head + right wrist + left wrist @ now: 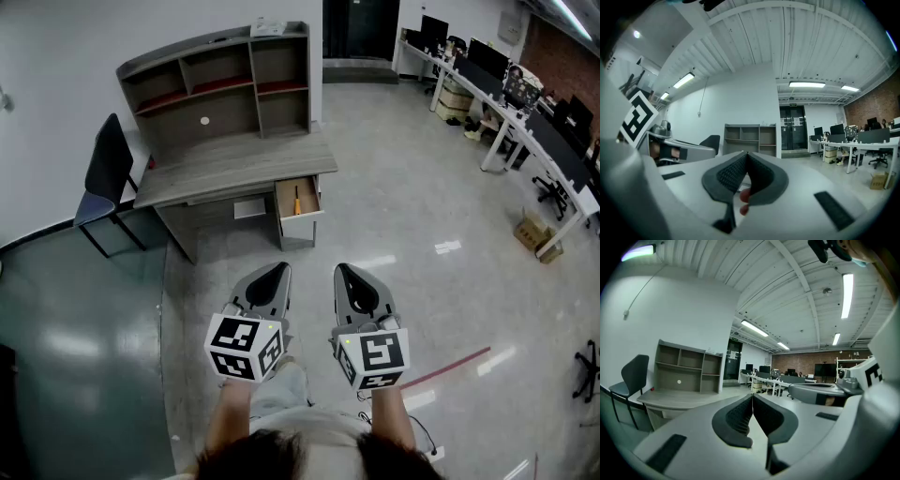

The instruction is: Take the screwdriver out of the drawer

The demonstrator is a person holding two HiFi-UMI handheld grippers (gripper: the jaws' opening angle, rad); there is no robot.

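Note:
A grey desk (234, 164) with a shelf unit (220, 84) stands against the far wall, well ahead of me. Its right-hand drawer (298, 202) is pulled open, and a slim orange-handled screwdriver (296, 200) lies inside. Both grippers hover side by side over the floor, a good way short of the desk. The left gripper (281, 270) (752, 397) is shut with nothing between its pads. The right gripper (340, 270) (746, 154) is shut and empty too. The desk (679, 397) and shelf unit (750, 139) show far off in both gripper views.
A black chair (108, 169) stands left of the desk, on a glossy floor mat (75, 319). White desks with monitors (506, 94) line the right side, with a cardboard box (534, 234) beneath. A red tape line (459, 364) crosses the floor near my right gripper.

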